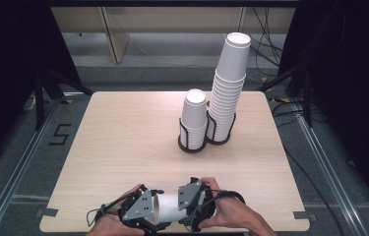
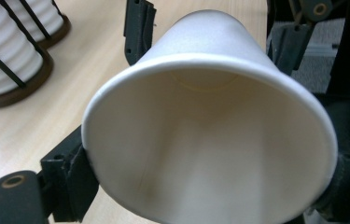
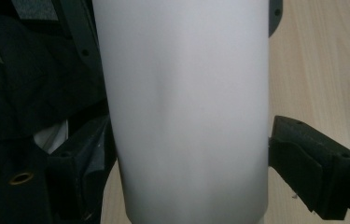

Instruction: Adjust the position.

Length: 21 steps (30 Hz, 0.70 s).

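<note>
Holding white paper cup sideways between your two grippers, low over near edge of wooden table. Left gripper is pinching cup near rim, jaws pressing against wall, squashing mouth oval. Right gripper is flanking cup body; can't tell whether pads are touching. Two cup stacks are standing in black holders well beyond.
</note>
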{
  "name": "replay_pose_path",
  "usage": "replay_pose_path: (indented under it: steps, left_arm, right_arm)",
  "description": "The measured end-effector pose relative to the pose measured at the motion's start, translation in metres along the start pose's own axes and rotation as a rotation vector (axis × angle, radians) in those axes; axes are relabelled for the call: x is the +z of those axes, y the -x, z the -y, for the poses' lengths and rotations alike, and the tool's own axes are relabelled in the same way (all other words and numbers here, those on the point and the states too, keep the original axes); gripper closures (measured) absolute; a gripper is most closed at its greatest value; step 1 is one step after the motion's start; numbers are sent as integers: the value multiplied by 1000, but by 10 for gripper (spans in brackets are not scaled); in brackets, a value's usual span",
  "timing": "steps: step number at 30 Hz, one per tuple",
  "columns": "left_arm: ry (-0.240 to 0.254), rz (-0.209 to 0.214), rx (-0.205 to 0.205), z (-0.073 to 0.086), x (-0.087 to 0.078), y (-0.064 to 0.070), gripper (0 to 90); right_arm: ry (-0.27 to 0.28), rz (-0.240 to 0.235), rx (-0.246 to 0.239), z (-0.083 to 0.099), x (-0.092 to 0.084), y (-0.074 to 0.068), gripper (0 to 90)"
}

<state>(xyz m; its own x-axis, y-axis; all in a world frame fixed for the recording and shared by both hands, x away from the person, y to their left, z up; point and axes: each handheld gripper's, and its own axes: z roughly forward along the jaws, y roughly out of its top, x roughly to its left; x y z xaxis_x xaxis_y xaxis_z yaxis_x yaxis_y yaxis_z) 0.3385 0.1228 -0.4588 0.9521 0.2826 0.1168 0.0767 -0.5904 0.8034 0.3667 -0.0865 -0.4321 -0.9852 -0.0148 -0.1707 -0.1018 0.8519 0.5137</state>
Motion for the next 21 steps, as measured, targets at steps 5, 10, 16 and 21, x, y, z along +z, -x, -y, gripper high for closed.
replay_pose_path:
  steps: [5, 10, 16, 21]
  left_arm:
    - [-12, 9, -6, -5, 0, 4, 127]
    - [-2, 6, -32, -7, -1, 5, 126]
    - [6, 8, -45, -6, 0, 5, 116]
    - [117, -2, -116, -2, -1, 0, 66]
  right_arm:
    - [-31, 6, -52, -3, 7, -2, 187]
    - [-61, -8, 29, -2, 5, -9, 205]
    - [-40, -16, 2, -3, 9, -9, 224]
    - [41, -46, 19, 1, 5, -3, 218]
